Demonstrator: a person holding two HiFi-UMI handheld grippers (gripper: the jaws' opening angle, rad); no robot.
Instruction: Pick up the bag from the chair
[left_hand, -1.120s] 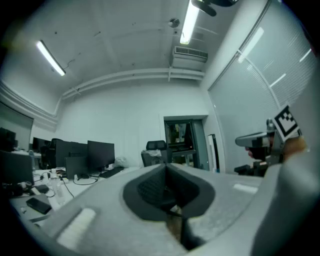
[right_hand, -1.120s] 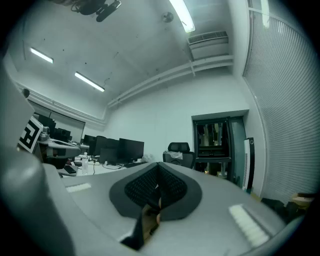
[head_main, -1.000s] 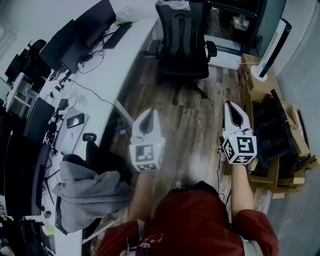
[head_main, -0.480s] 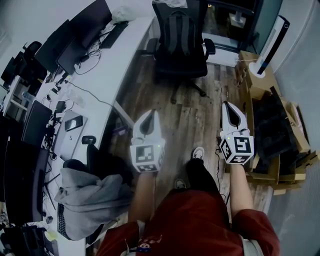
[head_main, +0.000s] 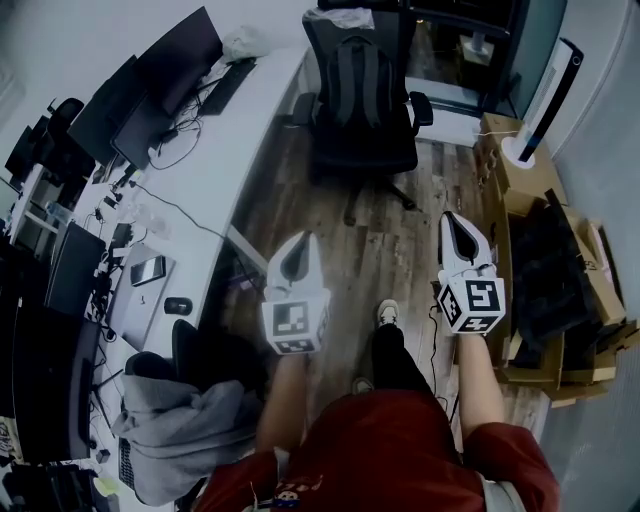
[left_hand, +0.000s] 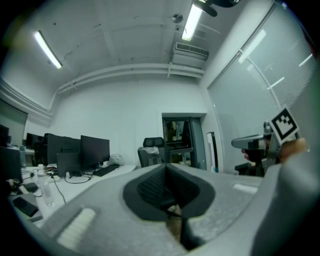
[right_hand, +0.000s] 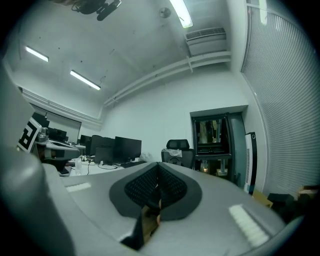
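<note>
**Both tools shut, well short of the backpack on the chair**

The left tool (head_main: 296, 248) and the right tool (head_main: 460, 232) are each held out level in front of the person. Both have their jaws together with nothing between them, and the two gripper views show the pads meeting.

The backpack (head_main: 360, 85) is dark. It stands upright on the seat of the black office chair (head_main: 375, 155), leaning on the backrest with its shoulder straps facing the person. The chair is at the far end of the wood floor (head_main: 390, 240), just beside the end of the white bench (head_main: 230, 130) and well apart from both tools. A pale cloth (head_main: 345, 15) is draped over the chair top. Cardboard boxes (head_main: 520, 170) line the right side.

Judgement: this is the approach, and no grasp has started. The jaws need to open before contact.

Handling guess: the bag is soft fabric, so it will sag and swing, and its weight depends on the contents, which can't be seen.
- Best hold is probably the top carry loop, or a shoulder strap near its upper anchor; the loop itself is too small to make out.
- A pinch on the flat front panel would likely slip.
- The chair is likely on castors, so pushing on it may roll it away.
- A strap could snag an armrest on the lift.
</note>
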